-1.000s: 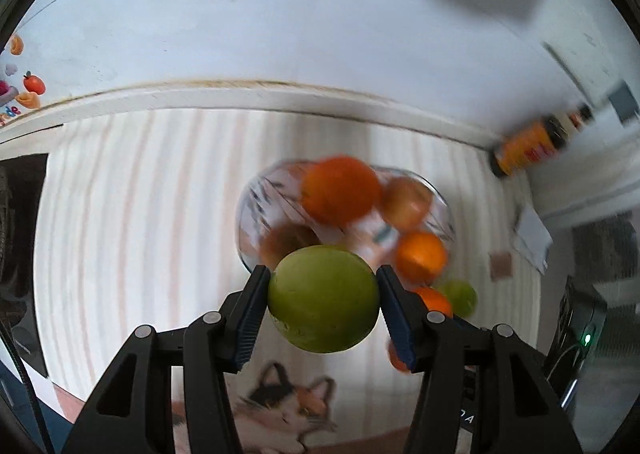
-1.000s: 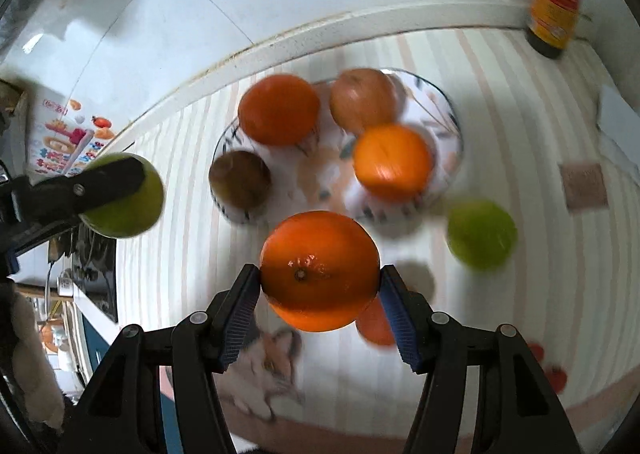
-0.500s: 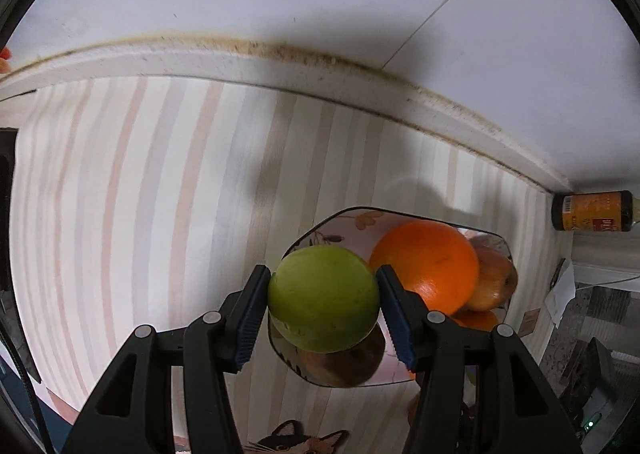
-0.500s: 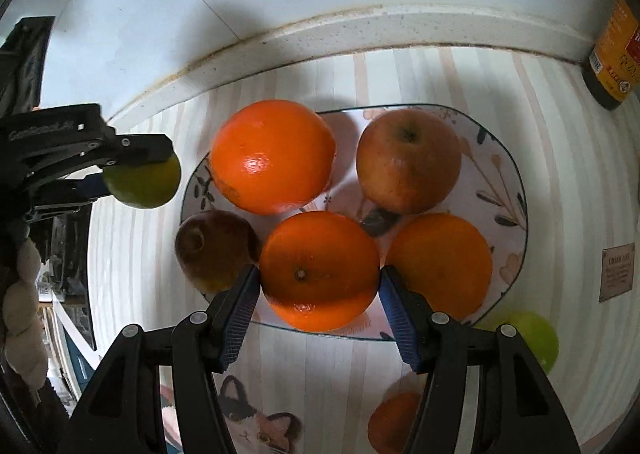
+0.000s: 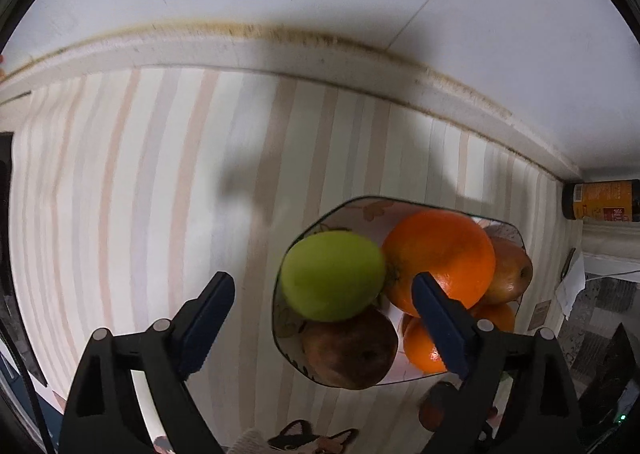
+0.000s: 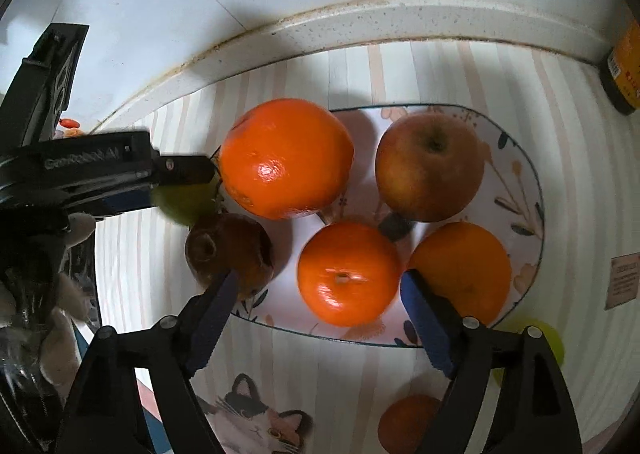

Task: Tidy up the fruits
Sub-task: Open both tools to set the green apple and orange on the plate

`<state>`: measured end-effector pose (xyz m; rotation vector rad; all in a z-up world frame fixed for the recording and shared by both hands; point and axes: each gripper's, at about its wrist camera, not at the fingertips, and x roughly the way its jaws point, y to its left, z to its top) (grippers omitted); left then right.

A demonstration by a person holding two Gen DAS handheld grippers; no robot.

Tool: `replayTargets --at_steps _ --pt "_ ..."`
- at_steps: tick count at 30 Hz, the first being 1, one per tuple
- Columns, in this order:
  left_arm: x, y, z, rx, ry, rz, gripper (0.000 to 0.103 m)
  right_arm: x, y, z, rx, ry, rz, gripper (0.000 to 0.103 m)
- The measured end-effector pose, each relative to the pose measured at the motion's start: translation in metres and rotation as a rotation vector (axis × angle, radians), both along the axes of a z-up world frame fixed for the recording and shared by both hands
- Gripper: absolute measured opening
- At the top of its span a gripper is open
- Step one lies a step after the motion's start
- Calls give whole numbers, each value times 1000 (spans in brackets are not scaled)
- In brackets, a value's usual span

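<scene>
Spanning the left edge: a black two-finger left gripper with blue ribbed pads, jaws spread wide, gripping nothing.
Left gripper from the right wrist view: its black arm reaches in from the left, tip at the plate's left rim, partly covering the green fruit.
Green fruit: a round yellow-green apple-like fruit sits between the open left fingers, touching neither pad, on the left edge of the plate, resting against the dark fruit below it and the big orange beside it.
Dark fruit: a brownish-red round fruit lies at the plate's left side, just beside the right gripper's left pad.
Plate: an oval white floral plate with a dark rim lies on a pastel striped tablecloth.
Large orange: a glossy round orange at the plate's far left.
Small orange: a round orange with its stem scar up rests on the plate between the right fingers, clear of both pads.
Right gripper: a black two-finger right gripper, jaws wide apart, holding nothing.
Red apple: a reddish-yellow apple at the far right of the plate.
Third orange: a duller orange beside the right pad.
Off the plate: another green fruit and a small orange fruit on the cloth.
Far right: a dark bottle with an orange label near the wall.
</scene>
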<state>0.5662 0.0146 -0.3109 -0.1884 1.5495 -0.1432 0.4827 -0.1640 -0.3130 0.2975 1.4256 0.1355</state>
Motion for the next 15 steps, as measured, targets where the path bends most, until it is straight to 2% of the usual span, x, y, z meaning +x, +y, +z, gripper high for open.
replayTargets --at_steps 4,9,15 --pt "-7 6 16 24 -48 -1 91 -7 -6 15 -96 -23 -13 93" --pt "-40 1 44 122 -157 -33 91 -18 -18 35 -166 -55 -28 93" --pt "-84 1 75 147 -263 -37 91 -40 -30 55 -214 -81 -34 93"
